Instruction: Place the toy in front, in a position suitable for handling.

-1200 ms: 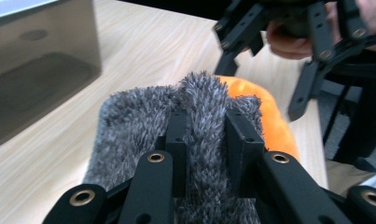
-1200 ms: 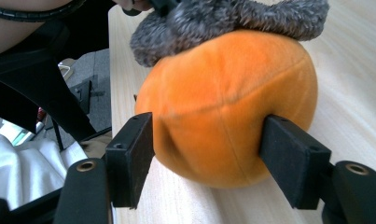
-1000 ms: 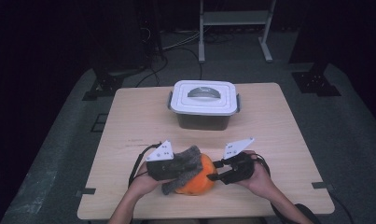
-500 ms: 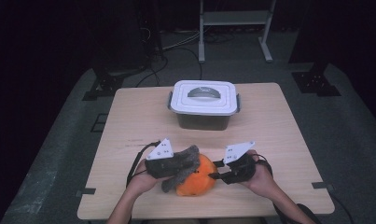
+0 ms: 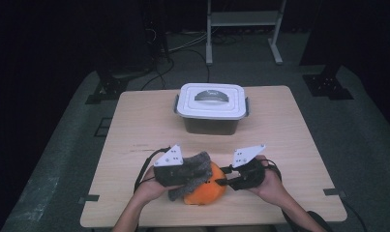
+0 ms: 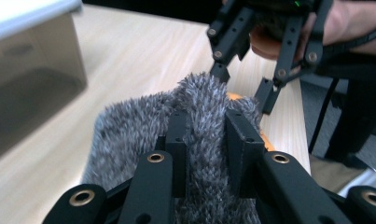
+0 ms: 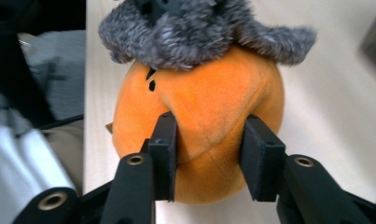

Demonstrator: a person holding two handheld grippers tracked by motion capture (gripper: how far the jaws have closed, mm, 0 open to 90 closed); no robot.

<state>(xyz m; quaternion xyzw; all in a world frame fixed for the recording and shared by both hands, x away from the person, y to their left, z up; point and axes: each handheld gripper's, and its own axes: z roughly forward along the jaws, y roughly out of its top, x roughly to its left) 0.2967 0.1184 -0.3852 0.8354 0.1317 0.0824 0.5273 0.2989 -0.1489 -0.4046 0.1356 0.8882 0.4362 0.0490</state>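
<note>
An orange plush ball lies near the table's front edge with a grey furry cap over its top. My left gripper comes in from the left, shut on a fold of the grey fur, its jaws sunk in the pile. My right gripper comes in from the right. Its jaws have just been closing and its pads pinch a bulge of the orange plush, with the gripper low on the ball. The grey cap sits above them. Across the fur the right gripper faces me.
A clear storage box with a white handled lid stands at the back middle of the wooden table; its wall is close by. Bare tabletop lies between the box and the toy. Cables trail from both grippers.
Both hands and the toy stay almost where they were. The right gripper's tips sit a little tighter on the orange plush.
</note>
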